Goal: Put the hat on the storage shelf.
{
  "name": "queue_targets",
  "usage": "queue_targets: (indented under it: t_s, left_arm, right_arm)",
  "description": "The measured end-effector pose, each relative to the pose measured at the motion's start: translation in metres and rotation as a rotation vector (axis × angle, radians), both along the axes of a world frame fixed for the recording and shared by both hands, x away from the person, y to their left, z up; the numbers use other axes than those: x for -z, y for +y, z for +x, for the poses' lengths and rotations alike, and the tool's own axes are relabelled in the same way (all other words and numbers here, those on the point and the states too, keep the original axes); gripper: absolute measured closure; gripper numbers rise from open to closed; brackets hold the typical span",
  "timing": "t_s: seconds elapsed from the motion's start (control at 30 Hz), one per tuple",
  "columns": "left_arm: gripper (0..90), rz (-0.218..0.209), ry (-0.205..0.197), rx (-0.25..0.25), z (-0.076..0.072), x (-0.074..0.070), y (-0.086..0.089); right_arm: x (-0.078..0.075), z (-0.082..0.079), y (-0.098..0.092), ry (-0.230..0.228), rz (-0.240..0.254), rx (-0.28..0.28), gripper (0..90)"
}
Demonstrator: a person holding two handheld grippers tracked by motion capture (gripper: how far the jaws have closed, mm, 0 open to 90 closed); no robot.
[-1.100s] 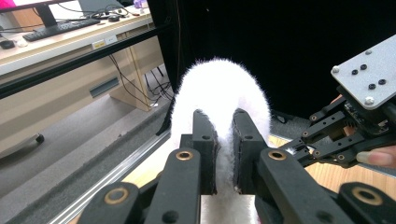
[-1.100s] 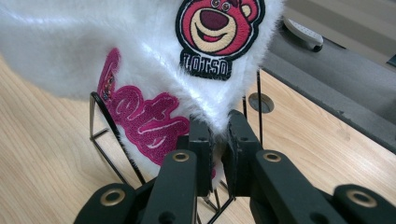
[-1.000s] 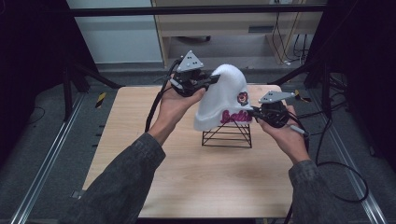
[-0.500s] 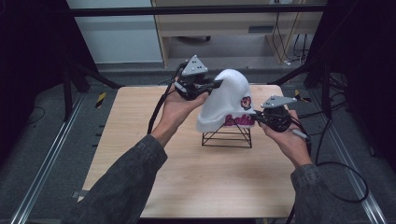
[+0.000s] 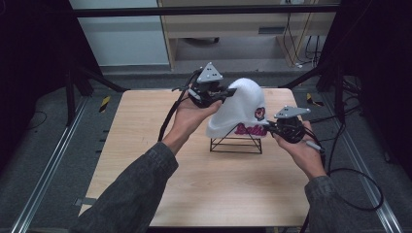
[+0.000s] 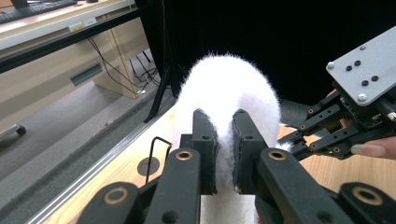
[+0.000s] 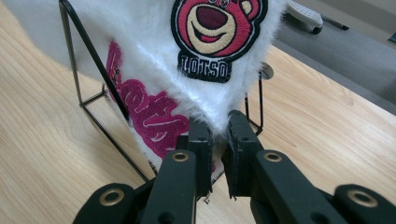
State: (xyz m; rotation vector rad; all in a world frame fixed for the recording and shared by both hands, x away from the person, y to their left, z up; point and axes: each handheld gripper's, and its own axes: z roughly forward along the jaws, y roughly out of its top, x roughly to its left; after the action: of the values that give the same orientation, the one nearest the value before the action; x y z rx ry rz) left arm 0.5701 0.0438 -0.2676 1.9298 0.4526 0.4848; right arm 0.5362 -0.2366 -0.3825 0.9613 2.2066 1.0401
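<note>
High view frames a white fuzzy hat (image 5: 240,107) draped over a black wire stand (image 5: 236,143) near the far middle of a wooden table (image 5: 145,160), and it is held at two places. The left gripper (image 5: 228,92) is clamped on the hat's upper left side; in the left gripper view its jaws are seen nearly closed, with a fold of white pile pinched between the pads (image 6: 208,154). The right gripper (image 5: 268,127) is set at the lower right hem; in the right gripper view its jaws stand narrow on the fur edge just below the embroidered bear patch (image 7: 217,35) and beside the pink lettering (image 7: 149,116). The step in hand is judged to be the seating or lifting of the hat on the stand, though which of the two cannot be told. Either way, it is best done with both grips kept firm and moved together, so that the fabric is not stretched across the wire corners. The hem should be kept clear of the stand's slanted rod (image 7: 93,60), since a snag there could tip the light frame. The left hand (image 5: 192,114) is raised, palm turned up under its gripper, with the forearm reaching diagonally in from the lower left. The right hand (image 5: 303,150) is held lower and nearer, its gripper pointed inward toward the hem.
</note>
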Motion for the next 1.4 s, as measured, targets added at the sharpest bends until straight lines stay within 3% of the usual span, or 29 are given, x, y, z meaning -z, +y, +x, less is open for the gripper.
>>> queue_targets:
  t_s: [0.23, 0.57, 0.9, 1.4]
  left_arm:
    - [82.2, 0.018, 0.006, 0.008, 0.000, 0.004, 0.000]
    - [81.9, 0.050, 0.034, 0.011, 0.003, 0.020, -0.001]
    - [82.1, 0.108, 0.062, 0.007, 0.008, 0.046, -0.002]
    - [82.2, 0.113, 0.096, 0.018, 0.009, 0.072, 0.001]
  right_arm:
    - [0.005, 0.000, 0.000, 0.006, -0.009, 0.001, 82.1]
    - [0.018, -0.001, -0.001, 0.022, -0.032, 0.009, 81.9]
    - [0.041, 0.001, 0.000, 0.068, -0.079, -0.001, 80.4]
    - [0.064, 0.005, 0.000, 0.115, -0.091, 0.004, 80.2]
